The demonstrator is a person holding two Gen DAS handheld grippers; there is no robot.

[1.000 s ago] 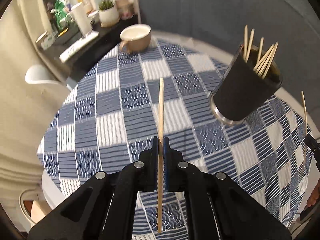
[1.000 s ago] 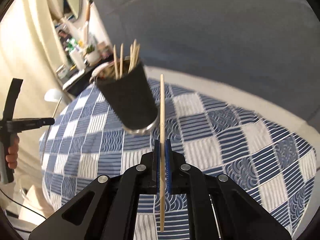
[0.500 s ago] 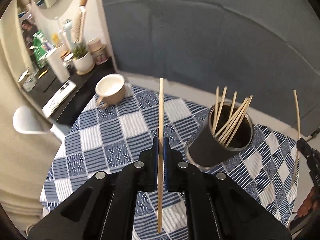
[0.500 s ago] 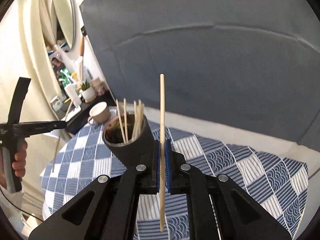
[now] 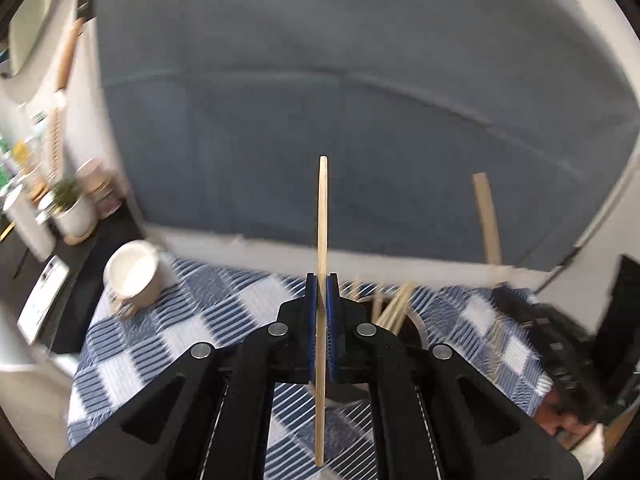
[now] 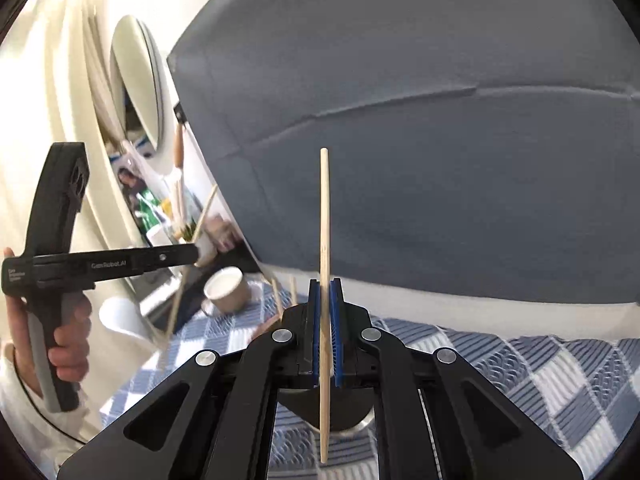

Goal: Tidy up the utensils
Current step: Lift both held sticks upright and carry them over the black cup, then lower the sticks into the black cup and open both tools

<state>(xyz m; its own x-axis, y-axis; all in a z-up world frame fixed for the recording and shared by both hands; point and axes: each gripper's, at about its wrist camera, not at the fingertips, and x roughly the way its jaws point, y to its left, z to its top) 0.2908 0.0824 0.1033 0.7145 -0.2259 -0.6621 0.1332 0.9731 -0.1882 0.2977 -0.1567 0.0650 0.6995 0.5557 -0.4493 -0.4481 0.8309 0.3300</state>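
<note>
My left gripper (image 5: 322, 280) is shut on a wooden chopstick (image 5: 322, 208) that stands upright between its blue pads. The black cup of chopsticks (image 5: 390, 312) is mostly hidden just behind and right of its fingers; only several stick tips show. My right gripper (image 6: 326, 284) is likewise shut on its own upright chopstick (image 6: 325, 208). The black cup (image 6: 352, 420) sits below and behind it, largely covered. In the right wrist view the left gripper (image 6: 192, 254) reaches in from the left with its slanted chopstick (image 6: 202, 224), held by a hand (image 6: 68, 344).
A blue-and-white checked cloth (image 5: 224, 320) covers the round table. A white mug (image 5: 134, 276) stands at its far left edge. A grey upholstered sofa back (image 5: 360, 120) rises behind the table. A dark side shelf (image 5: 24, 264) with a potted plant and bottles is at the left.
Both grippers have risen and tipped upward, each still holding its chopstick. The cup has slid down in both views and now sits largely behind the fingers. The left gripper has come closer to the right one.
</note>
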